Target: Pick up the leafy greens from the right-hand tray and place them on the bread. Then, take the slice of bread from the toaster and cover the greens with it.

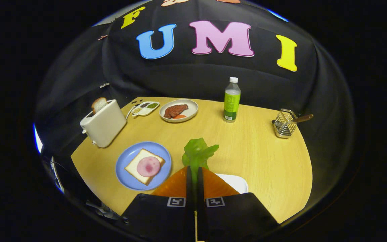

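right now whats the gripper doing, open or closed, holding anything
gripper: closed on the leafy greens, both fingers pinching the stem, leaves sticking out ahead of them above the table.

Even, fairly bright overhead light falls on the wooden surface (pixel 254 148), leaving soft, short shadows beside the toaster (pixel 103 122) and the bottle (pixel 231 99). The dark wall beyond stays dim. Fisheye distortion bends the surface's edge strongly toward 3 and 9 o'clock. The centre is sharp. A bluish glare fringe shows at 9 o'clock.
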The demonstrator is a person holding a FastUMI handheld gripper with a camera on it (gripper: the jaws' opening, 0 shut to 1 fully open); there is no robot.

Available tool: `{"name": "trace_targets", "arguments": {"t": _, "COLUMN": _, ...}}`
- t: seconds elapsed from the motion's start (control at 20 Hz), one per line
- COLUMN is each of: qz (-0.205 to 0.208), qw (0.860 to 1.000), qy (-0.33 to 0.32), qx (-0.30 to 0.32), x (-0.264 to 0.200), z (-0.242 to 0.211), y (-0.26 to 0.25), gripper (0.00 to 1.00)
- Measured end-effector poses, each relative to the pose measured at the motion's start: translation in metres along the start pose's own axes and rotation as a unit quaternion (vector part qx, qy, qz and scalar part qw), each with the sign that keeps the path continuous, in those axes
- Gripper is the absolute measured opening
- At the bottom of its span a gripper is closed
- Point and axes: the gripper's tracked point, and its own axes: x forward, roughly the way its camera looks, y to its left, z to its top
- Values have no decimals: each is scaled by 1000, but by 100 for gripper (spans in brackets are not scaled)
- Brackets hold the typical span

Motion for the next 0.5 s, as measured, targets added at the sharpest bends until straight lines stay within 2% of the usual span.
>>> {"name": "trace_targets", "arguments": {"t": 0.25, "qz": 41, "qw": 999, "qy": 1, "qx": -20, "x": 26, "z": 10, "y": 72, "gripper": 7}}
{"name": "trace_targets", "arguments": {"t": 0.5, "qz": 72, "qw": 996, "qy": 20, "qx": -51, "x": 62, "z": -6, "y": 126, "gripper": 8}}
